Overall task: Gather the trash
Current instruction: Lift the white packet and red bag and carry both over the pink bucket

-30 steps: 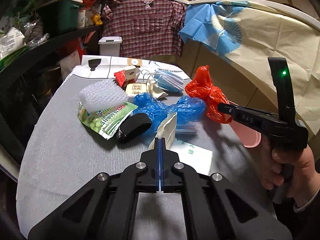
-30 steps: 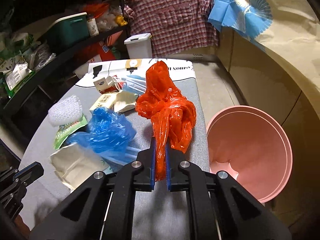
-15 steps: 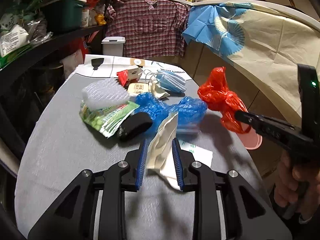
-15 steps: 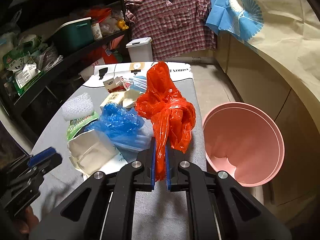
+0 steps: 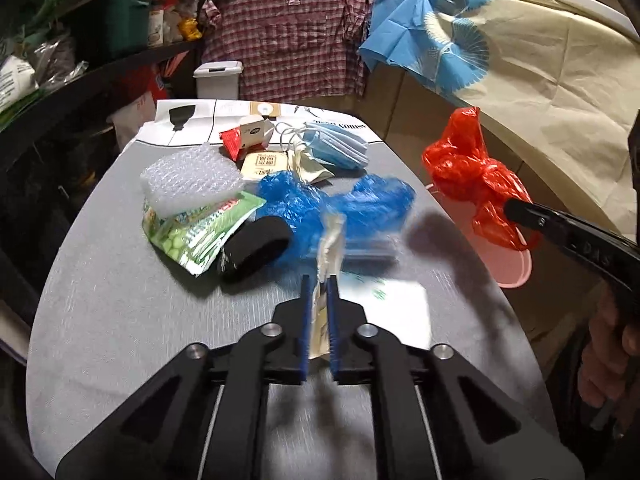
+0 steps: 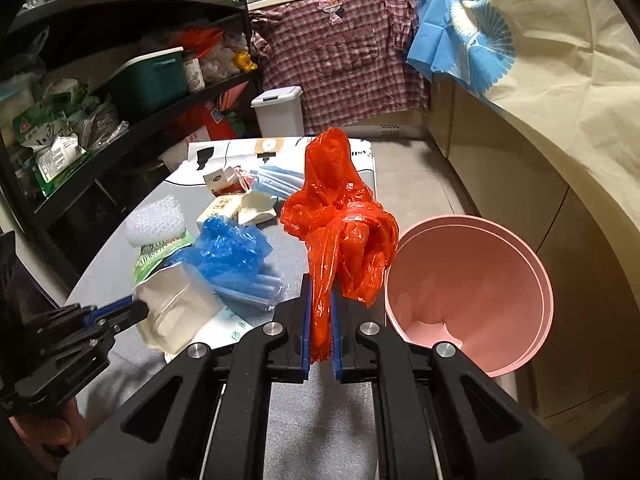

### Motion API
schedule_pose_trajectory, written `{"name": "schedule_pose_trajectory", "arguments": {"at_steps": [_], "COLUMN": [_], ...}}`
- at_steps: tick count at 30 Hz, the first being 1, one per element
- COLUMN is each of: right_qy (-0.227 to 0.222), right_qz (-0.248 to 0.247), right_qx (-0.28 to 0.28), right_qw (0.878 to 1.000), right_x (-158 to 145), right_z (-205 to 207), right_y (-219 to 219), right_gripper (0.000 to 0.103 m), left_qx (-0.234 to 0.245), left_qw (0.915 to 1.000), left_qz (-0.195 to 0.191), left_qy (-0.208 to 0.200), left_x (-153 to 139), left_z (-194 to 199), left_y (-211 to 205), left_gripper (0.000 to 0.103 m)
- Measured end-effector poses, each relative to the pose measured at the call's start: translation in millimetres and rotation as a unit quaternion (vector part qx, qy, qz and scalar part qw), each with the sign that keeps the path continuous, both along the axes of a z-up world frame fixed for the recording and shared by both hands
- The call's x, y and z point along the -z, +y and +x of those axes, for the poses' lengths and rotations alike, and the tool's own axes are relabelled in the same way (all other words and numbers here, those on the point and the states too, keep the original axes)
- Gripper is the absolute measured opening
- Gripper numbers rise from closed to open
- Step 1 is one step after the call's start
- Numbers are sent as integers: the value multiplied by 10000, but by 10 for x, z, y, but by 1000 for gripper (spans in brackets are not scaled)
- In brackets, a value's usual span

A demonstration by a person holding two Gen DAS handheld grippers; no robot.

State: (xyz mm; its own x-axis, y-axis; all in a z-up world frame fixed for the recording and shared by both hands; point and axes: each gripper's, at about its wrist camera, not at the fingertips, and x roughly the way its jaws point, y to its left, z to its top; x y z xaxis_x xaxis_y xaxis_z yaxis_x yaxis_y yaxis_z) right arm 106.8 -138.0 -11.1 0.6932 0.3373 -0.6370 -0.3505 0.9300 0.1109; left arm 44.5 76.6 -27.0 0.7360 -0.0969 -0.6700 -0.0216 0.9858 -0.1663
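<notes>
— Right gripper [image 6: 320, 320]?
— Jaws pinching red plastic bag [image 6: 340, 224], held up just left of the pink bin [image 6: 472, 296].
— Left gripper [image 5: 319, 312]?
— Clamped on cream paper pouch [image 5: 330, 240]; blue bag [image 5: 340, 204] just beyond. Printing on the packets is too blurred to read.

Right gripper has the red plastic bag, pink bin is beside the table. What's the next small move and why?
Probably carry the right gripper rightward over the pink plastic bin, then release: the crumpled red plastic bag is clamped but hangs left of the rim.
</notes>
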Motion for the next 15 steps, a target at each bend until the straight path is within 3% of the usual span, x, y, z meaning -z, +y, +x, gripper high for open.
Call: {"name": "schedule_pose_trajectory", "arguments": {"at_steps": [5, 15], "right_qy": [-43, -269], "right_qz": [67, 145], "right_qx": [-2, 88], "right_qw": [10000, 9995], "right_x": [-86, -355], "right_z": [-89, -297], "right_y": [-25, -135], "right_gripper": [8, 8], "left_qx": [-28, -111], "left_qw": [9997, 9991], "left_qz": [-241, -220], "left_qy": [-34, -347], "left_x": [-139, -363], "left_z": [-201, -466], "left_y": [26, 43], "left_gripper": [2, 2]}}
